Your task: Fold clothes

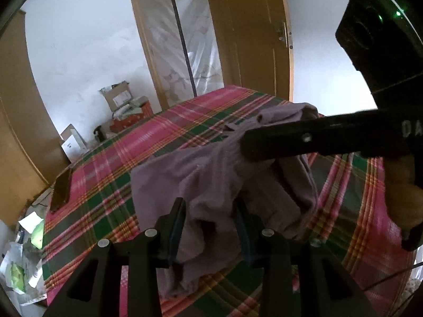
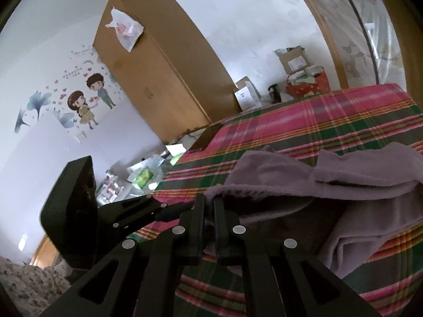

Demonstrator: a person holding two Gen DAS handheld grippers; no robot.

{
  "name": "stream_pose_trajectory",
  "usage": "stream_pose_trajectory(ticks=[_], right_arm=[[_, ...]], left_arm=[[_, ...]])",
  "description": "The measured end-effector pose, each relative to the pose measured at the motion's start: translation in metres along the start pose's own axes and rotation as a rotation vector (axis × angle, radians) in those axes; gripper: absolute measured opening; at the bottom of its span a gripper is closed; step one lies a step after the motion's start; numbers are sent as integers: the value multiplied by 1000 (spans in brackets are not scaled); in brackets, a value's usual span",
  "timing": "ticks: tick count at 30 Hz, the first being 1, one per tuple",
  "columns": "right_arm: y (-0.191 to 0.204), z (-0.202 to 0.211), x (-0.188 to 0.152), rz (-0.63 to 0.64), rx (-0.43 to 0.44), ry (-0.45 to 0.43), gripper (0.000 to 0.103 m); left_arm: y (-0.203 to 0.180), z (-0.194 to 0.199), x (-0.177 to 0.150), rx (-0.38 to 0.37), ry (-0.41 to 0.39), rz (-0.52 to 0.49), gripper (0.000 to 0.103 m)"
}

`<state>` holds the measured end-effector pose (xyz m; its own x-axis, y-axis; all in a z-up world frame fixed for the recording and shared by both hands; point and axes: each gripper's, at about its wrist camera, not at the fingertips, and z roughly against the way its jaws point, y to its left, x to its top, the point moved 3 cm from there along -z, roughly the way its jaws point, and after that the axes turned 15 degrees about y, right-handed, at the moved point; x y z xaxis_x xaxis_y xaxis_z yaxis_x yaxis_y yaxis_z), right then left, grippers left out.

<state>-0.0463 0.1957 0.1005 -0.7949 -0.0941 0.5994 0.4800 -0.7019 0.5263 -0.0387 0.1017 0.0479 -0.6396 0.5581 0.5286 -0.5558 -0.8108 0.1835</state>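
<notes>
Two hand-held grippers work one mauve garment (image 1: 211, 185) on a plaid-covered bed (image 1: 111, 185). Left wrist view, from left to right: at 9 o'clock a dark flat object (image 1: 61, 190) lies on the bed's edge; at centre the garment sits rumpled, partly raised off the bed; at 6 o'clock the left hand-held gripper (image 1: 208, 222) stands about half open, a fold of cloth between its fingers, which do not visibly press on it; from 3 o'clock the right hand-held gripper (image 1: 244, 146) reaches in, its tip at the cloth. Right wrist view: the left unit shows at 8 o'clock; at 6 o'clock the right hand-held gripper's (image 2: 208, 211) jaws are nearly closed, pinching the garment's (image 2: 343, 185) hemmed edge. By appearance the fabric is soft, light and limp, so it should sag between holds; hems and corners give the surest purchase.
</notes>
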Motion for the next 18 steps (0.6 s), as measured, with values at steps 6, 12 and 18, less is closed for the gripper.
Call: stream_pose_trajectory(ticks=[6,12,18], right_arm=[[1,-2,0,-5,27,18,6],[0,0,-2,-11,19,22,7],[-8,-7,-13,-28,-21,67,15]], left_arm=[[-6,-13,9,24,24,-48,38],[5,-20,17,-78,23,12,26],[37,-17,21,-152,6,150,8]])
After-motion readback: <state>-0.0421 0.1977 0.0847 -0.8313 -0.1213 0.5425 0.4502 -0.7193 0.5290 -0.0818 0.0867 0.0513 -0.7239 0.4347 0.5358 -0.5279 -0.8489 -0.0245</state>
